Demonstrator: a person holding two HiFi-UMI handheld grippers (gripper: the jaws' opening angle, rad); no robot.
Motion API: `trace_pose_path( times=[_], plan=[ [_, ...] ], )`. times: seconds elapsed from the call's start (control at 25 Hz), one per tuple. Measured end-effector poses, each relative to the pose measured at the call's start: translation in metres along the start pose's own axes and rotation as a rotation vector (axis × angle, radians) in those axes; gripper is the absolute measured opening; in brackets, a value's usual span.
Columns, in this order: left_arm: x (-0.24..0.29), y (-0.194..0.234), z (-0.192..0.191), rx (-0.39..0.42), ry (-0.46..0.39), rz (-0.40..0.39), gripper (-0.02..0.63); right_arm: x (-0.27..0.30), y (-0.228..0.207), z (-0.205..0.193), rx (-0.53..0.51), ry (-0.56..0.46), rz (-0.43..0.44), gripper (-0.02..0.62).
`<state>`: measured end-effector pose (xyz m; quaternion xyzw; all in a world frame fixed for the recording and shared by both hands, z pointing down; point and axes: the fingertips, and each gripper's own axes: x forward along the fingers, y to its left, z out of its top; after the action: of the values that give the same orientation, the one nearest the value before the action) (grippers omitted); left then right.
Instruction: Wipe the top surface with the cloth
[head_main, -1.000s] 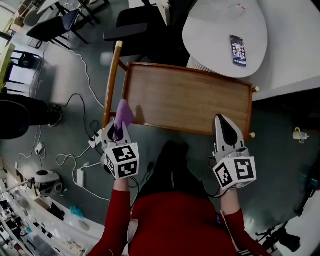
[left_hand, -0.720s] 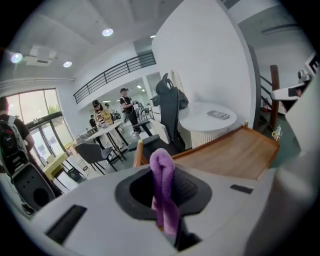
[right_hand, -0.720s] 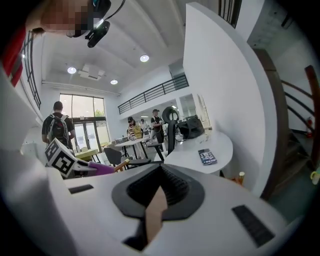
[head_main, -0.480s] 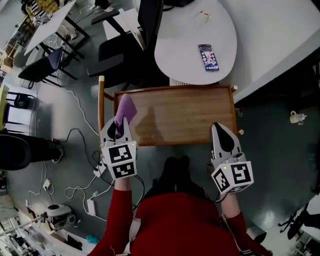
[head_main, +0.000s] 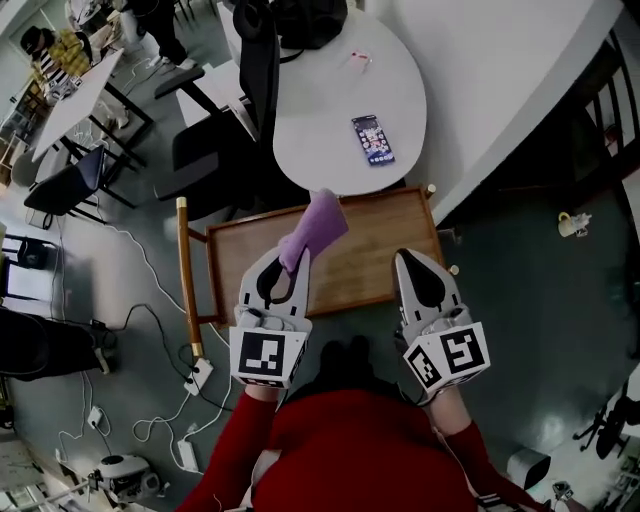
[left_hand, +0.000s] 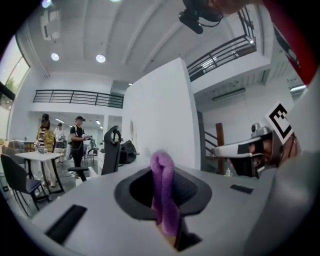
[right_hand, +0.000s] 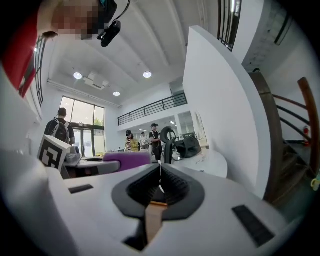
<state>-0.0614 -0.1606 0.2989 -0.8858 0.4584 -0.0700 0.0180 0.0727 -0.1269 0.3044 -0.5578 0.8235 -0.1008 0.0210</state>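
Over the wooden worktop (head_main: 360, 262), we have carried the left hand-held gripper (head_main: 292, 262) from the left rim toward the middle, clenched on the purple cloth (head_main: 318, 225), which seems held clear of the wood, so wiping looks barely begun; the right hand-held gripper (head_main: 408, 262) is closed empty, and no writing is legible.

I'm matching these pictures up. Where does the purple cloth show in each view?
Head view: purple cloth centre, at the wooden top's far edge.
Left gripper view: cloth low centre, between the jaws.
Right gripper view: cloth left of centre.
Shared landmark: the black chair.
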Motion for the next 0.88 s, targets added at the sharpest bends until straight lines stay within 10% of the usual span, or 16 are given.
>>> trace_pose_path(
  times=[0.88],
  plan=[
    [-0.001,-0.053,0.007,-0.042,-0.026,-0.101,0.054,-0.022,-0.007,0.005,-0.078,0.011,-0.011,0.012]
  ],
)
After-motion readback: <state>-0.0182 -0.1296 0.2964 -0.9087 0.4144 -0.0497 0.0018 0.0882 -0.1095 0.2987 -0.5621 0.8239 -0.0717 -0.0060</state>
